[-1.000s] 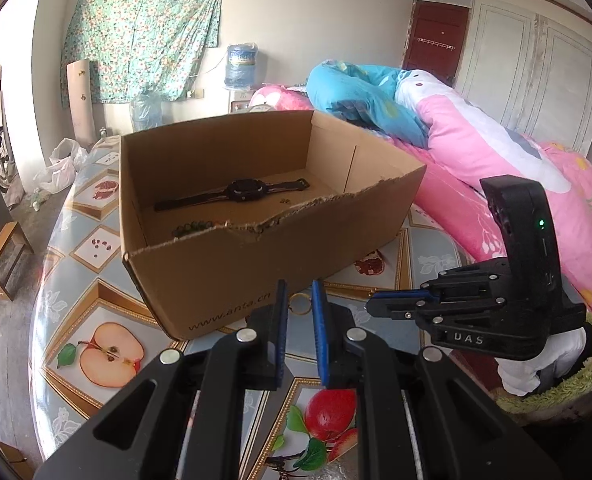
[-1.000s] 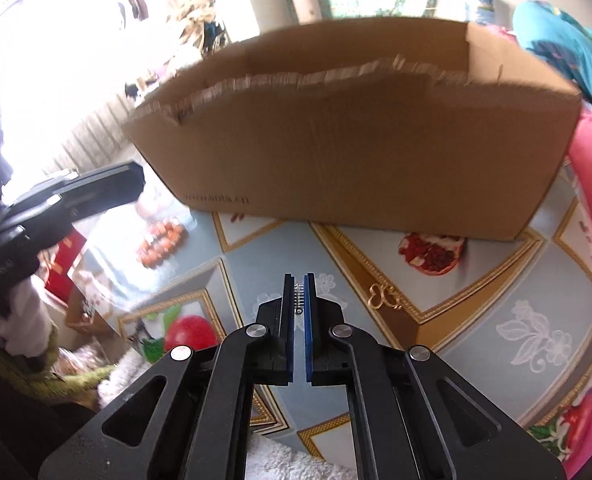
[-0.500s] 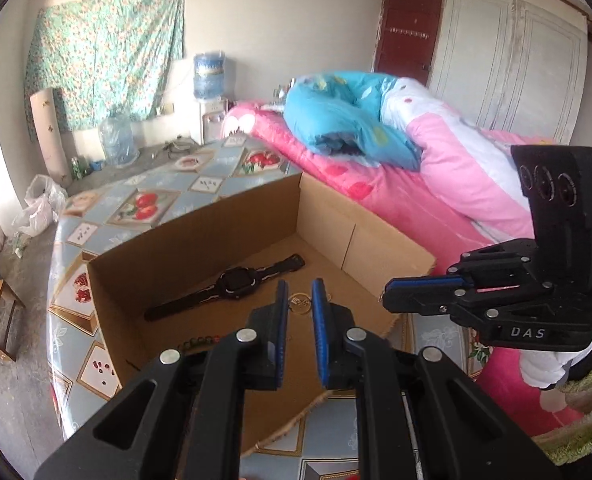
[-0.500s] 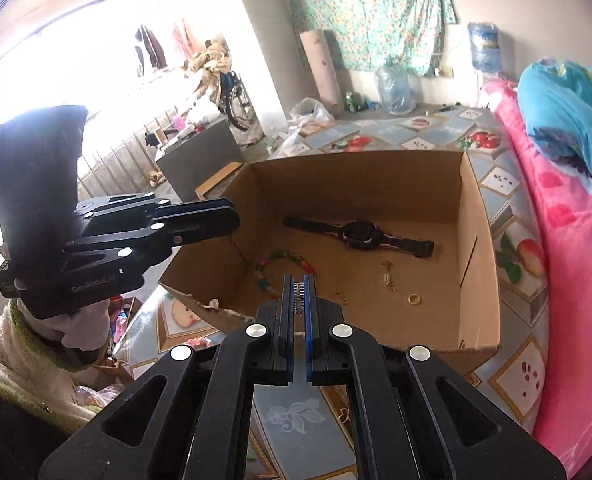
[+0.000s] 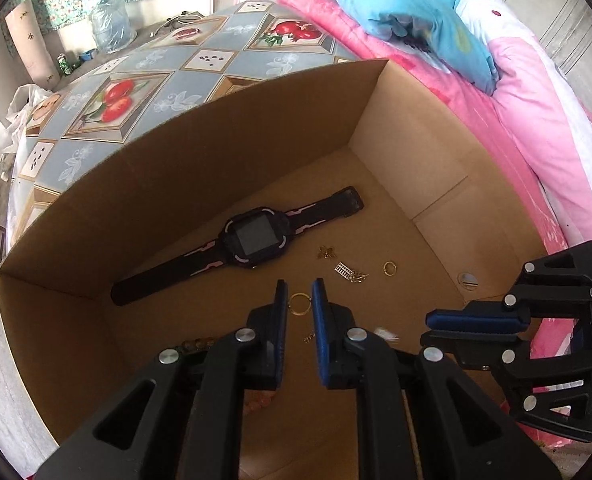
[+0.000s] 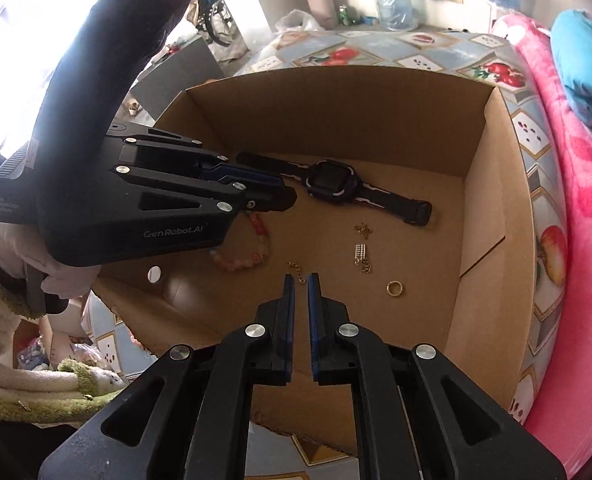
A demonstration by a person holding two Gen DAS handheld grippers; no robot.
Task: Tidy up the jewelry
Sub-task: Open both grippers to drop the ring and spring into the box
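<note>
Now the left gripper (image 5: 300, 304) pinches a thin gold ring (image 5: 299, 303) over the open brown cardboard box (image 5: 216, 148); the right gripper (image 6: 301, 286) is opening, empty, above a fine chain (image 6: 296, 270). Glossy fruit-print tablecloth (image 5: 144, 80) beneath.

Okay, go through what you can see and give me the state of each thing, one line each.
cardboard box: open-topped, upright on the table.
watch: flat on the box floor, strap unbuckled.
gold ring: gripped in the left gripper, above the box floor.
right gripper: opening, nothing between its fingers.
bead bracelet: lying in the box, partly hidden.
</note>
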